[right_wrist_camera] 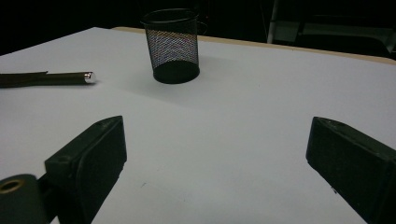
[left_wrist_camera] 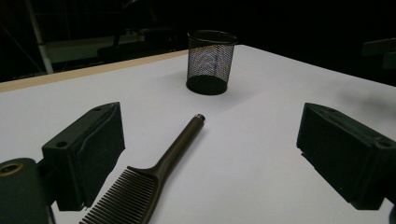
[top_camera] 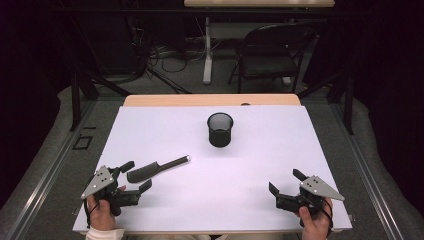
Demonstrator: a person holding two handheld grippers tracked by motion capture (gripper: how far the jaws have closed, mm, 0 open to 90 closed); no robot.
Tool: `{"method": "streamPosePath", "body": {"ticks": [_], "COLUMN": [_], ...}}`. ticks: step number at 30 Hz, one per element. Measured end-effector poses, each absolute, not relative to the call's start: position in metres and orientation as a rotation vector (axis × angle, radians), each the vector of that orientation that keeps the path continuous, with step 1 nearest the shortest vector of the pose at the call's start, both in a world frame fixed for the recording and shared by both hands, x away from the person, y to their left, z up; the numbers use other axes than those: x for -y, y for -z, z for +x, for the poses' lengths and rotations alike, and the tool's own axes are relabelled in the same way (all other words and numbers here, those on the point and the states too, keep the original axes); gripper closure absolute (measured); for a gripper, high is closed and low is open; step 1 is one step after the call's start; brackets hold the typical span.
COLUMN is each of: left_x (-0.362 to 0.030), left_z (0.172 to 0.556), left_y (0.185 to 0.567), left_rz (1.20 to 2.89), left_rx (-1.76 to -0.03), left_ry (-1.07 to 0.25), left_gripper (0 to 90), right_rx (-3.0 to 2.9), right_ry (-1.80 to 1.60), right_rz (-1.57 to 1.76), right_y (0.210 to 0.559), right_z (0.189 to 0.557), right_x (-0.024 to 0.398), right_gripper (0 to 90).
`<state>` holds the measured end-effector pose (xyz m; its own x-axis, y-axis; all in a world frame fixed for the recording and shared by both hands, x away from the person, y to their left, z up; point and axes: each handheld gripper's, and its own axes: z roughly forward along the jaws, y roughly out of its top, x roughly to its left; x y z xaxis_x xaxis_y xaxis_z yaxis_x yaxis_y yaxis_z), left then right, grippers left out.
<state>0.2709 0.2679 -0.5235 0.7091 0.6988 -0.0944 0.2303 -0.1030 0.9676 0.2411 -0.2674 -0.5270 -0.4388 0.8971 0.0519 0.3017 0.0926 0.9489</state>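
One comb (top_camera: 157, 168) lies by the left gripper (top_camera: 136, 176), one mesh cup (top_camera: 220, 129) stands beyond, and the right gripper (top_camera: 286, 181) like the left has jaws spread wide, gripping nothing.

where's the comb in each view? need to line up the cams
High view: comb lies lower left on the white table, just ahead of the open left gripper, handle pointing right and away.
Left gripper view: bottom centre, teeth near the left jaw, handle running up toward the middle.
Right gripper view: only the handle end, at the left edge, upper third.
Shared landmark: the black mesh cup, standing upright beyond the comb.
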Motion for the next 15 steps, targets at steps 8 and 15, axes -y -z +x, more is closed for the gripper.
{"method": "streamPosePath", "body": {"ticks": [8,15], "left_x": [-0.2653,-0.2668], "left_z": [0.2734,0.2752], "left_y": [0.5245,0.5281], "left_rz": [1.674,1.682], "left_rx": [-0.762,-0.789], "left_ry": [-0.453,-0.441], "left_gripper": [7.7,7.6], "right_rx": [-1.817,-1.815], "right_ry": [-1.342,-1.331], "right_rz": [1.169,1.189], "right_y": [0.5282,0.5297], "right_z": [0.2411,0.2492], "right_x": [0.2670,0.2658], "right_gripper": [5.0,4.9]}}
